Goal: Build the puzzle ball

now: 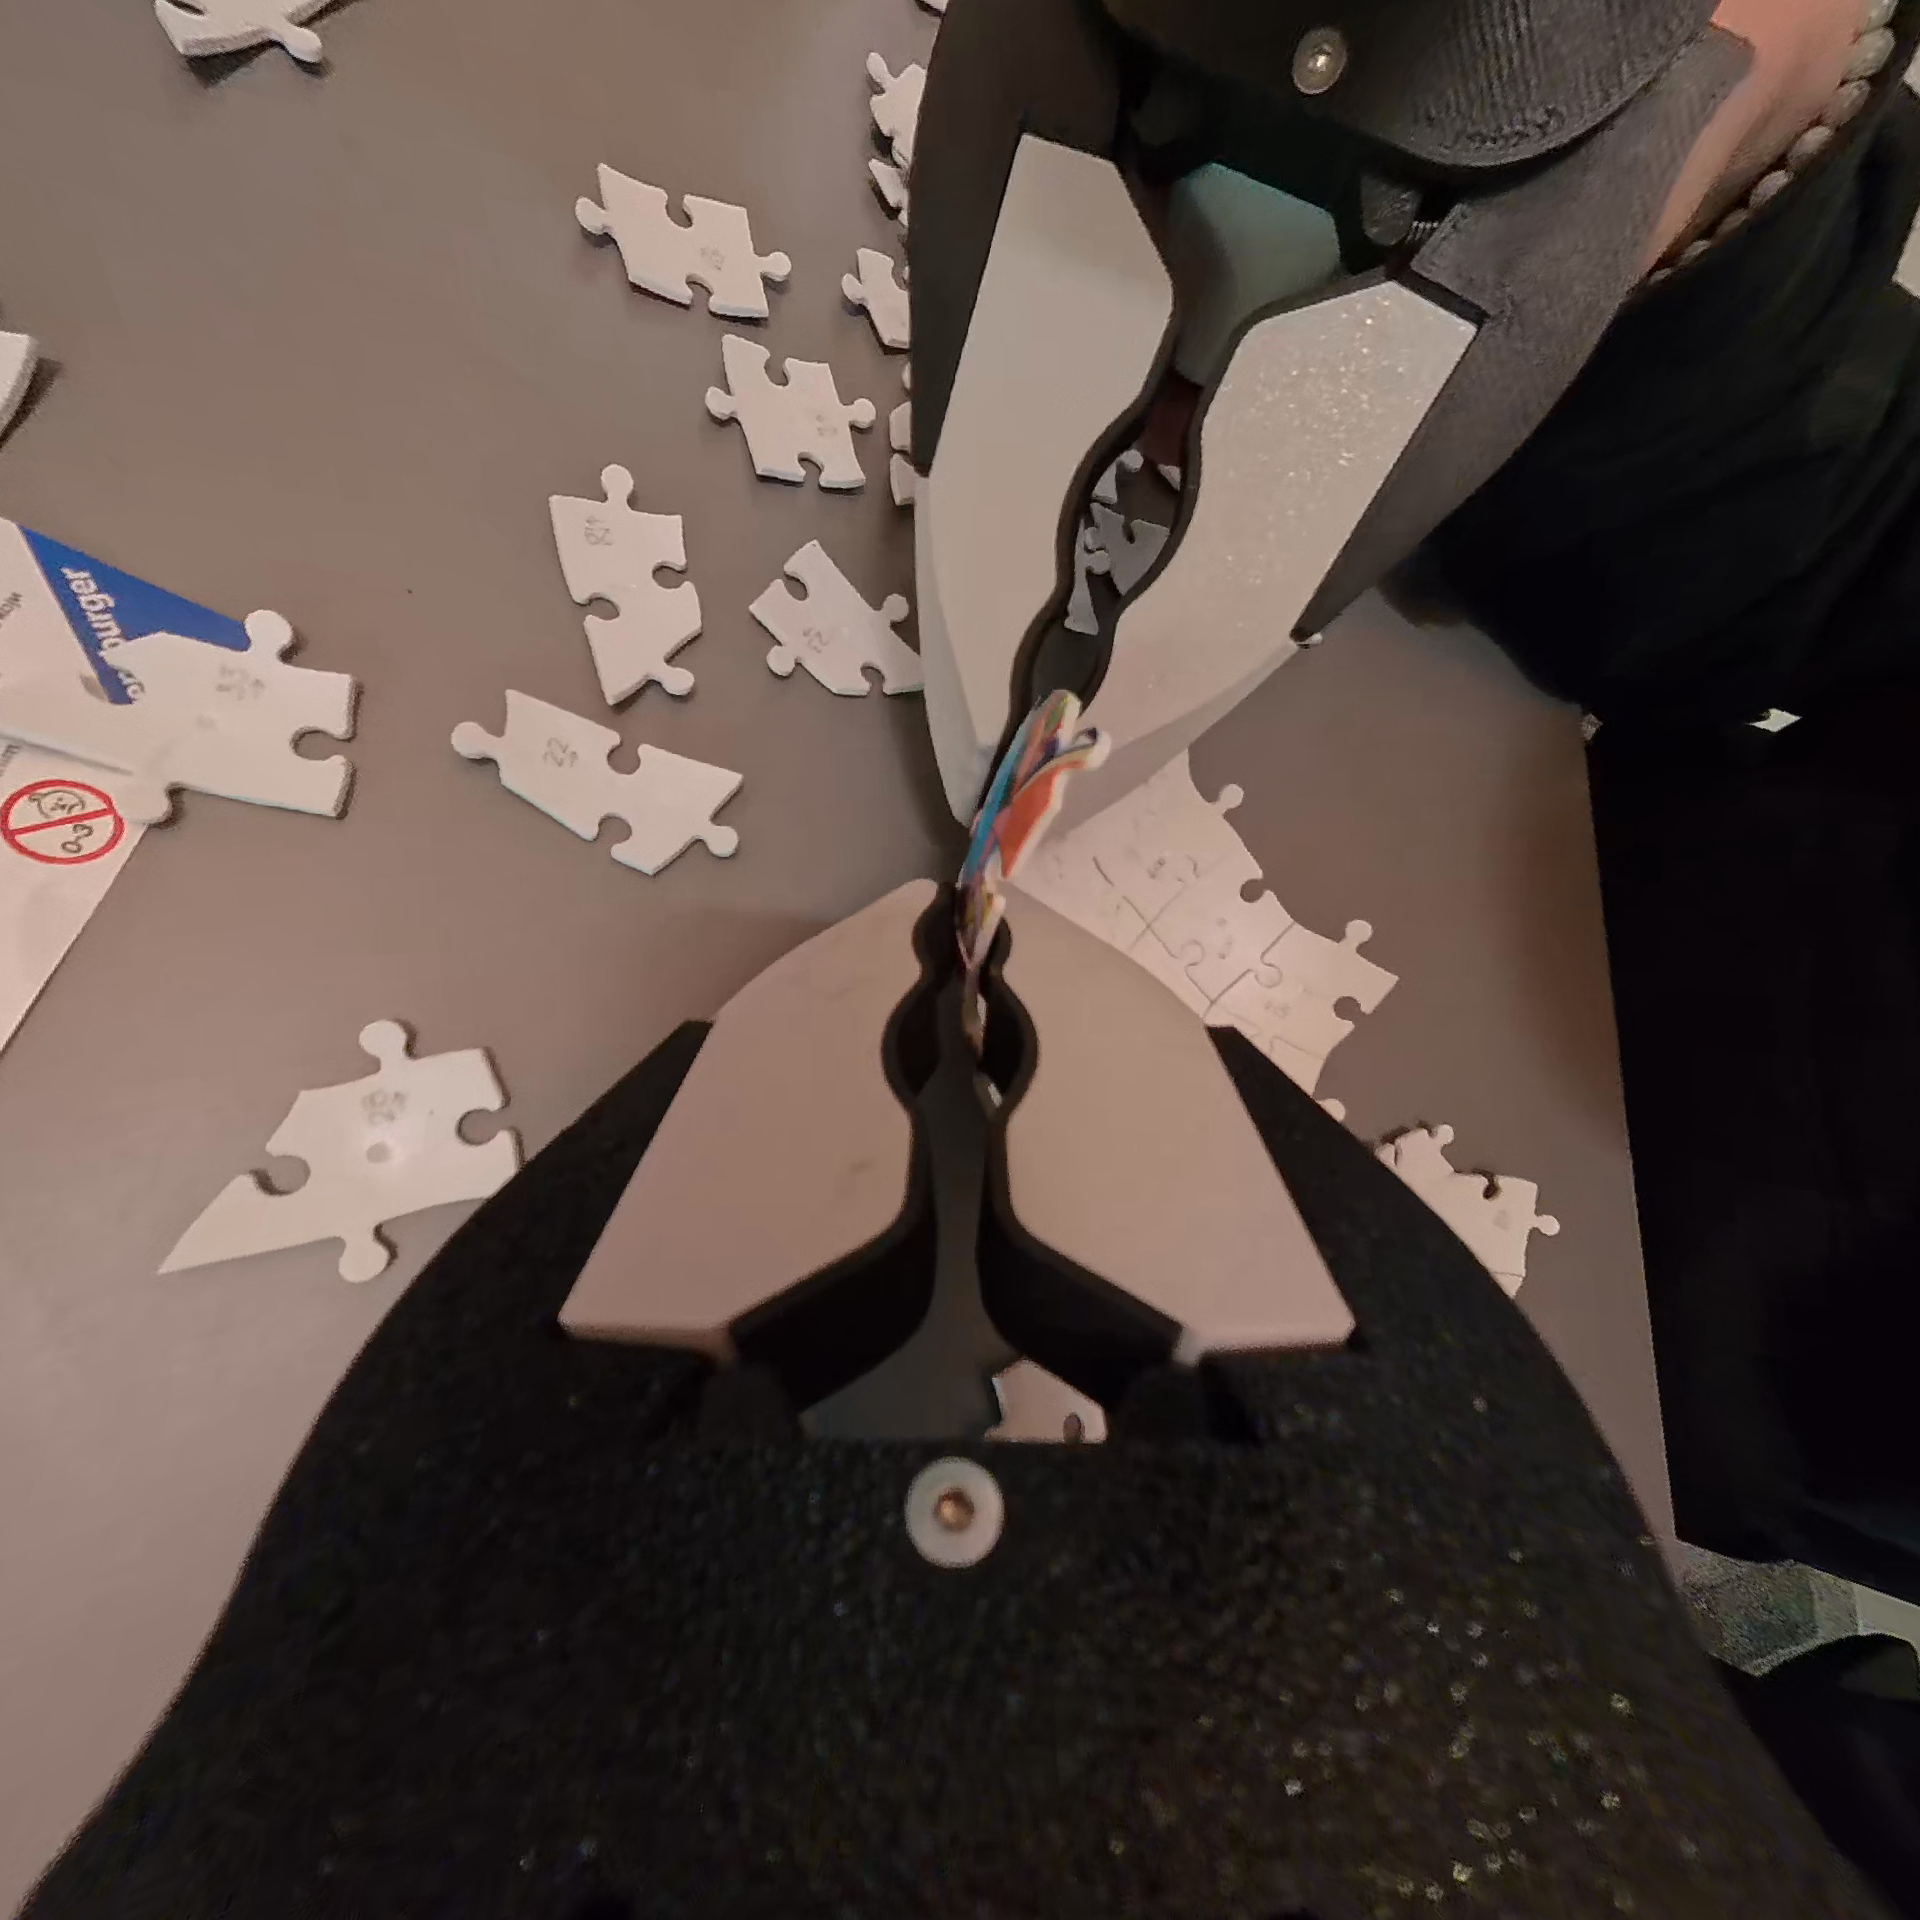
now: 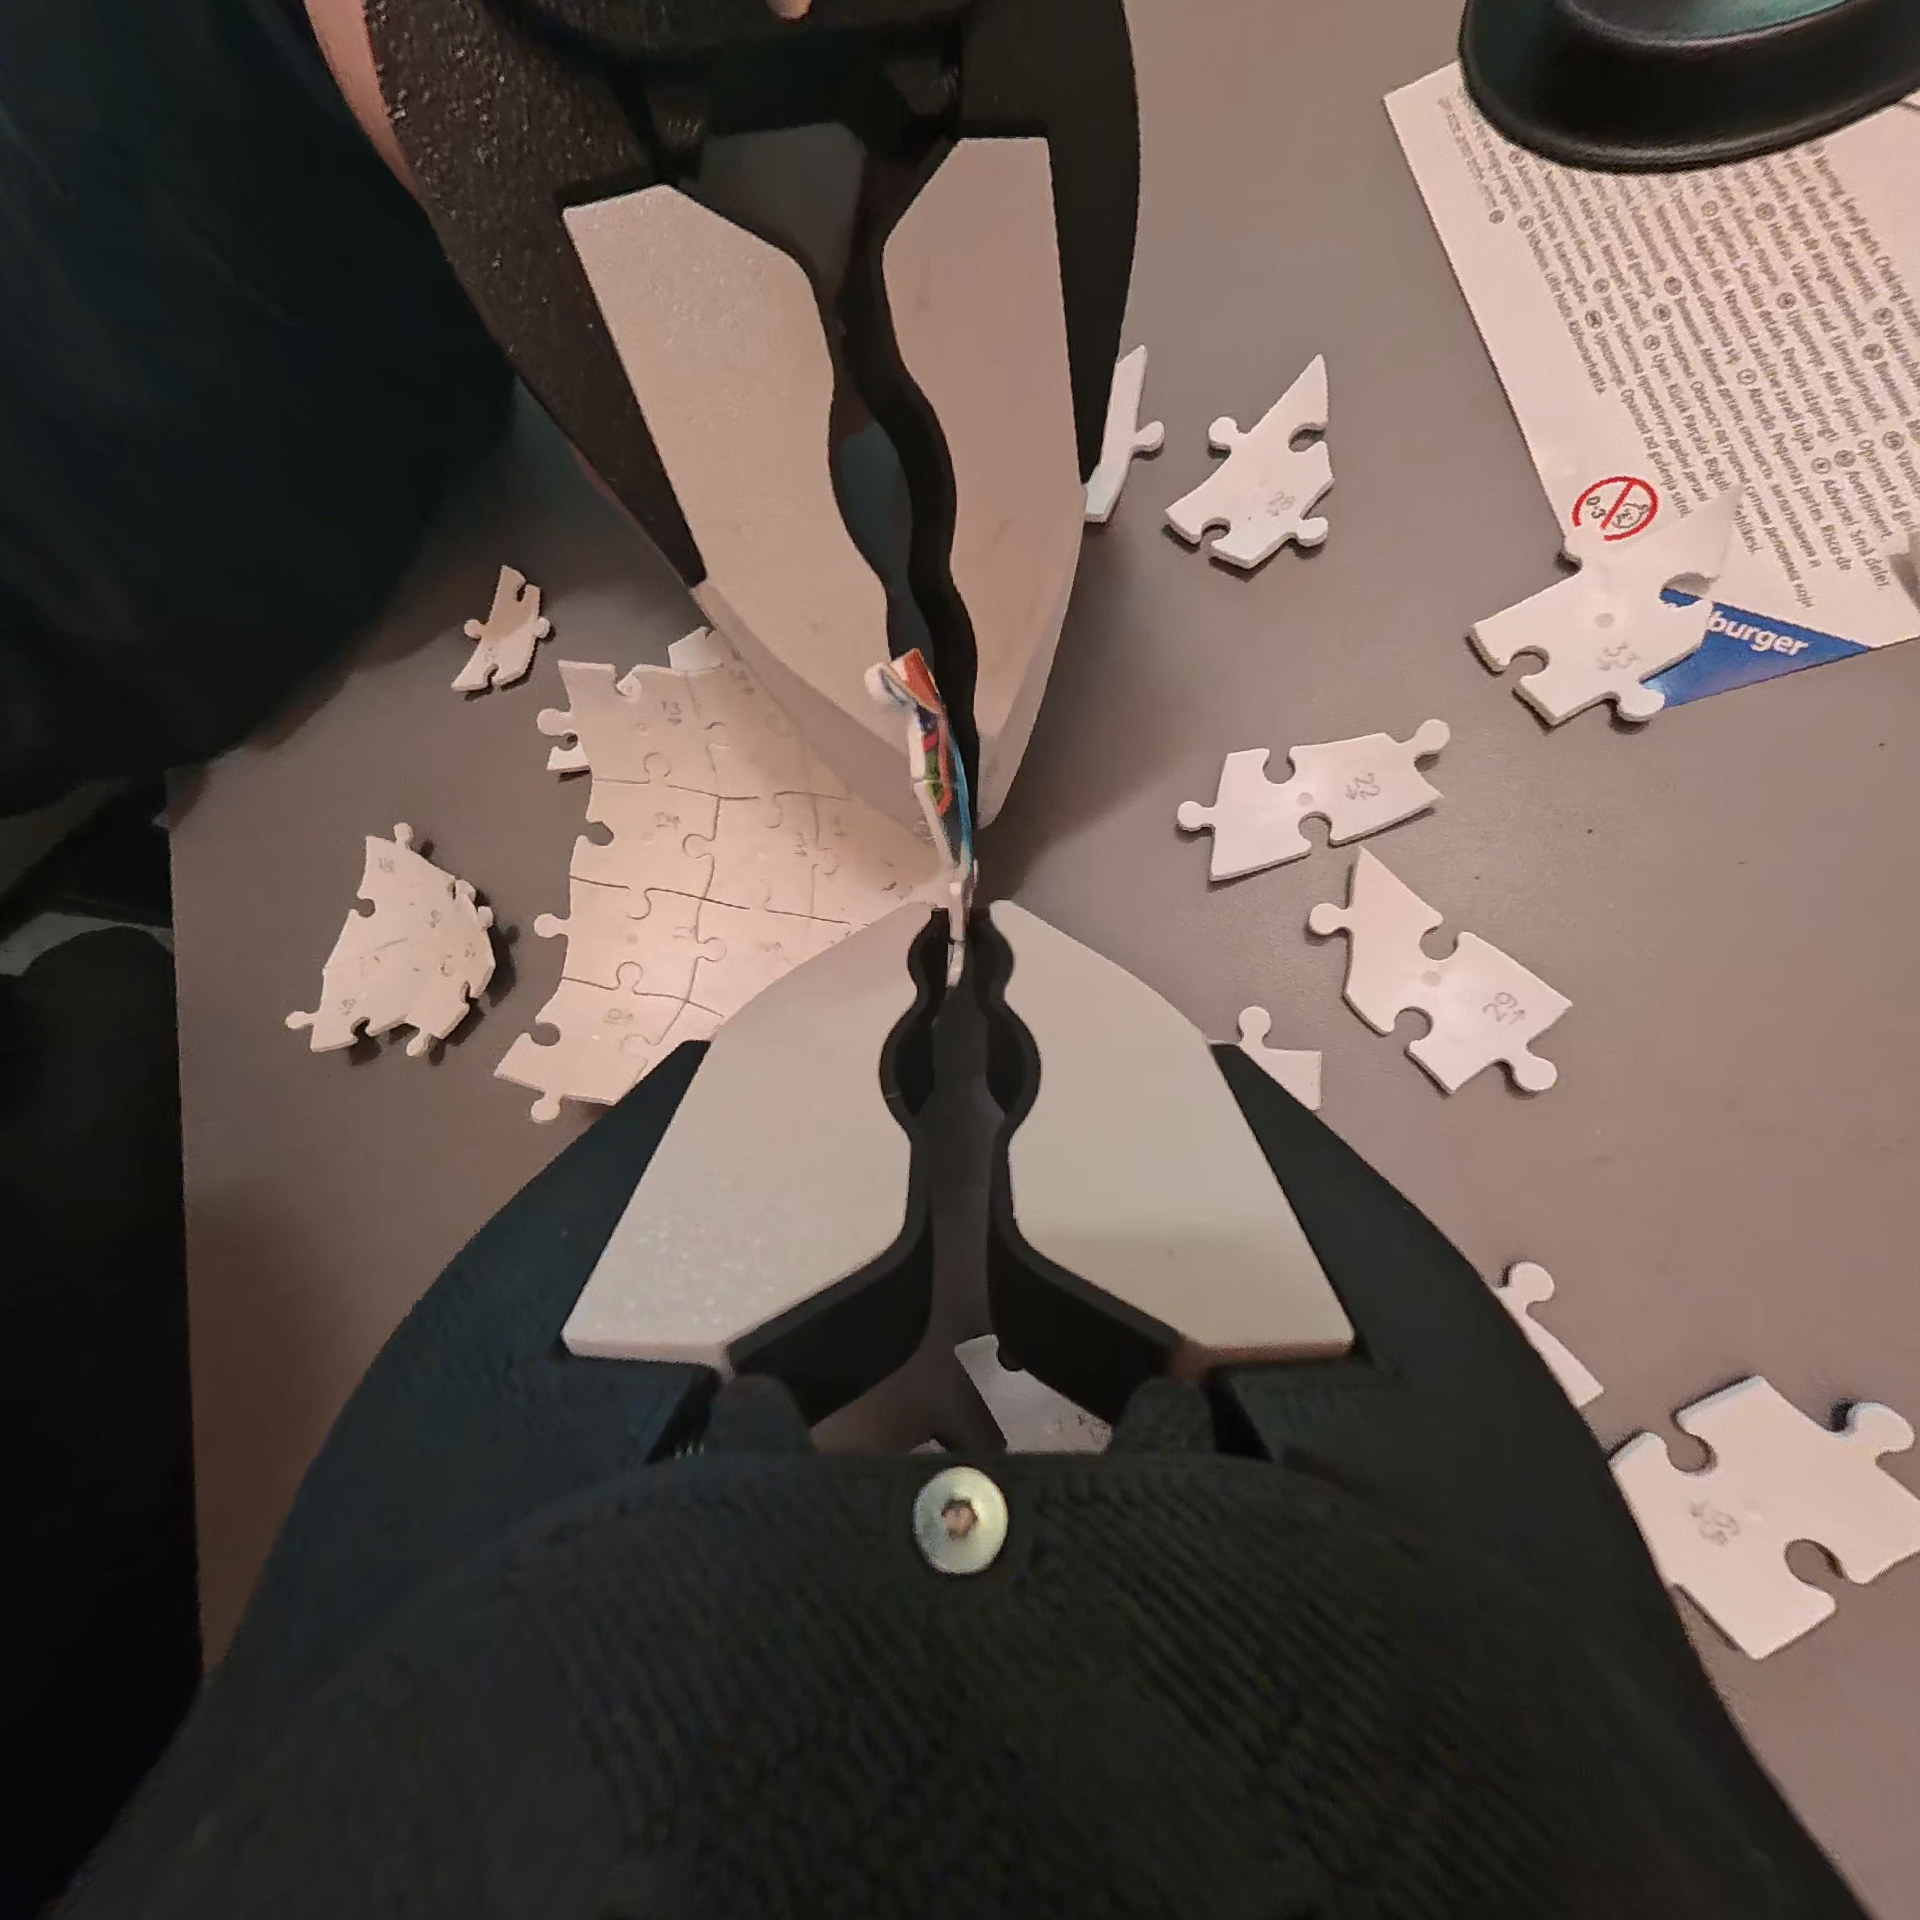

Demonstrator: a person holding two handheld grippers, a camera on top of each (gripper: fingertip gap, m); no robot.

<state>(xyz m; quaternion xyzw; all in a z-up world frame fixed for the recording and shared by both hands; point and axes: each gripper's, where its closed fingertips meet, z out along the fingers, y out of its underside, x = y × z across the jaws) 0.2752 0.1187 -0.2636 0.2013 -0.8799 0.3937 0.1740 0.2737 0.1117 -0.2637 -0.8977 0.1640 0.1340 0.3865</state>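
Above the grey table (image 1: 312,364), the left gripper (image 1: 971,935) and the right gripper (image 2: 961,935) are meeting tip to tip, each one closed down on the same colourful puzzle piece (image 1: 1023,800). That piece is standing on edge in the air between them, its printed side showing orange, blue and green, with one end pinched in the left gripper's fingertips (image 1: 831,966) and the other end pinched in the right gripper's fingertips (image 2: 1070,966). Both pairs of jaws are standing almost fully together, parted only by the thin piece.

Directly beneath the grippers, an assembled curved section of white puzzle pieces (image 2: 665,852) is lying face down on the table, and a smaller joined cluster (image 2: 405,956) is sitting just beside it near the table's edge. Loose white pieces (image 1: 597,779) are lying scattered face down across the rest of the surface, several of them joined in pairs (image 2: 1314,800). A printed paper leaflet (image 2: 1621,343) is lying farther off, with one loose piece (image 2: 1590,644) overlapping its corner and a dark rounded object (image 2: 1683,73) resting on its far end.
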